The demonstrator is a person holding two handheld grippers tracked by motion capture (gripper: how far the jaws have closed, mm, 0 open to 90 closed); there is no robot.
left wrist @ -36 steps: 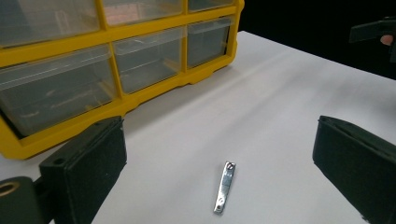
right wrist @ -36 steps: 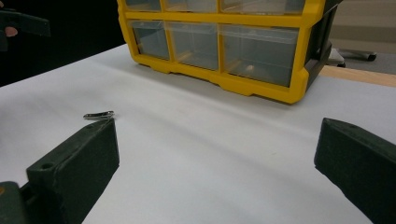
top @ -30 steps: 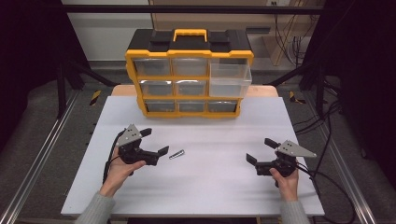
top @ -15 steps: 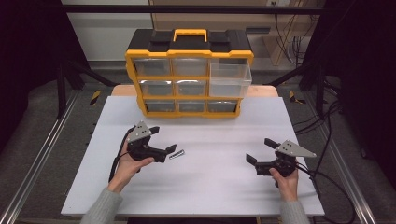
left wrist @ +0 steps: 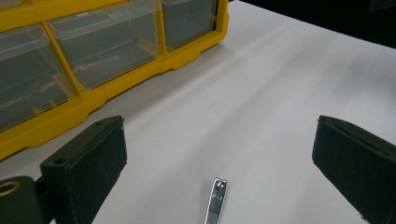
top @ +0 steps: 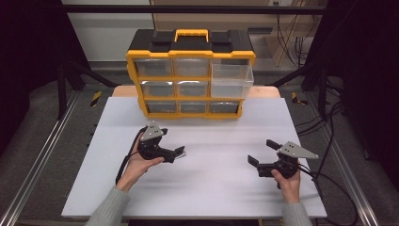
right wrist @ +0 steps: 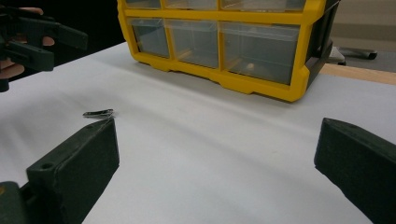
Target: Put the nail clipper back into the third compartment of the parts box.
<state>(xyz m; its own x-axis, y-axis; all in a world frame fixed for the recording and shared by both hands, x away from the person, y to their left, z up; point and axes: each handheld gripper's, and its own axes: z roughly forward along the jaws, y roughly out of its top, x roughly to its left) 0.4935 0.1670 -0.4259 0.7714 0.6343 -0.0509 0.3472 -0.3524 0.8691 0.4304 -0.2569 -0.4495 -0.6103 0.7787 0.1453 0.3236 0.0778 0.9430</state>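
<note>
My left gripper [left wrist: 219,154] fingers stand released, the nail clipper [left wrist: 215,205] lying between them on the counter [left wrist: 289,79]; I should centre, lower, then clench. Right gripper [right wrist: 215,172] released, idle.

The right gripper [right wrist: 219,177] holds its two black jaws wide apart, one rising at the lower left and one at the lower right, with bare white tabletop [right wrist: 224,140] between them. Just past the tip of the left-hand jaw a small metal nail clipper [right wrist: 98,113] lies flat on the tabletop. Farther back stands a yellow drawer cabinet [right wrist: 224,42] with clear drawers, its base resting on the tabletop. At the upper left edge, the other gripper [right wrist: 35,39] shows above the tabletop, with fingers [right wrist: 14,70] of a hand behind it.
</note>
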